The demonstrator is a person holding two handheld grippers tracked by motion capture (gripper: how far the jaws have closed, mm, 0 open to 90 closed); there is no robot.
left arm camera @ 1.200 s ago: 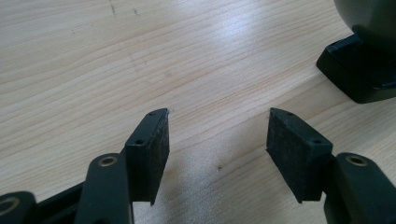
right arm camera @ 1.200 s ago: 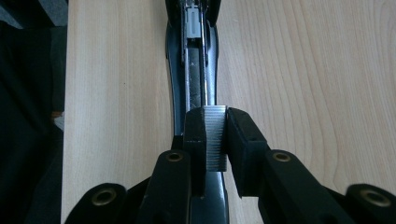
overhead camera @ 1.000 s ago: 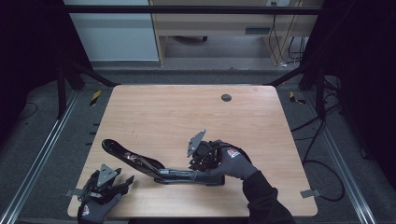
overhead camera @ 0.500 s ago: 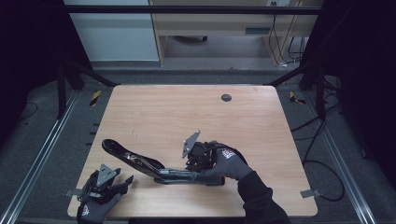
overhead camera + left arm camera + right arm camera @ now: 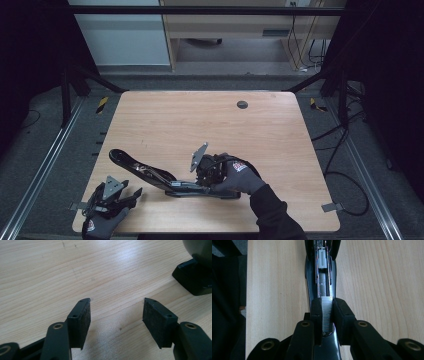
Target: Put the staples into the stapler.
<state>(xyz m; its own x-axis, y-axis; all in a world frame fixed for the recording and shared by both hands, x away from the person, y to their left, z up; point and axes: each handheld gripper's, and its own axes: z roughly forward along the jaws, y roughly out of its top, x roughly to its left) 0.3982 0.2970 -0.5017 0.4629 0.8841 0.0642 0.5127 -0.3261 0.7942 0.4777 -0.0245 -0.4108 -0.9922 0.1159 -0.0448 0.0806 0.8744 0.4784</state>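
Note:
A long black stapler (image 5: 145, 172) lies opened out near the table's front edge, its arm reaching left. My right gripper (image 5: 197, 181), held in a gloved hand, sits over the stapler's right part. In the right gripper view the gripper (image 5: 327, 301) is shut on a silver strip of staples (image 5: 327, 312), held upright just above the open magazine channel (image 5: 323, 287). My left gripper (image 5: 131, 196) rests low at the front left corner. Its jaws (image 5: 116, 307) stand open over bare wood, with the stapler's black base (image 5: 197, 277) off to the upper right.
The wooden table (image 5: 200, 120) has a small dark round cap (image 5: 242, 104) at the back. Metal frame rails (image 5: 45, 160) run along both sides, and cables (image 5: 345, 175) lie on the floor to the right.
My right gripper with the staple strip has shifted a little to the left along the stapler and slightly lower. The left gripper has stayed where it was.

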